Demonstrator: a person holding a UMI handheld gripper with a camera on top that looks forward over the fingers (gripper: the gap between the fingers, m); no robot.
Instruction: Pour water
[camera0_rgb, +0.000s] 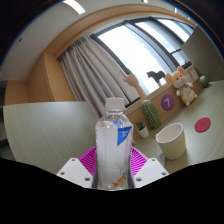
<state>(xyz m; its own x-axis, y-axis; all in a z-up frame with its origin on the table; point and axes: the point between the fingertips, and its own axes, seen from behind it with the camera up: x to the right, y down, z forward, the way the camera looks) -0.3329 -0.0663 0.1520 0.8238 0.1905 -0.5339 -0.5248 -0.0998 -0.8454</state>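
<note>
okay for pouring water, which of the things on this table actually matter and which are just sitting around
For the job:
water bottle, capped, standing between the gripper fingers, which press on it
cream cup, just ahead and beside the bottle

Just lying about:
small cactus beyond the cup
red coaster
purple round thing
stuffed toy and animal figurines by the window

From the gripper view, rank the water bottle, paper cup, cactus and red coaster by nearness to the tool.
1. Water bottle: between the tool's fingers.
2. Paper cup: just ahead, to the right.
3. Cactus: behind the cup.
4. Red coaster: farther right; close to the cactus in depth, hard to call.
</note>
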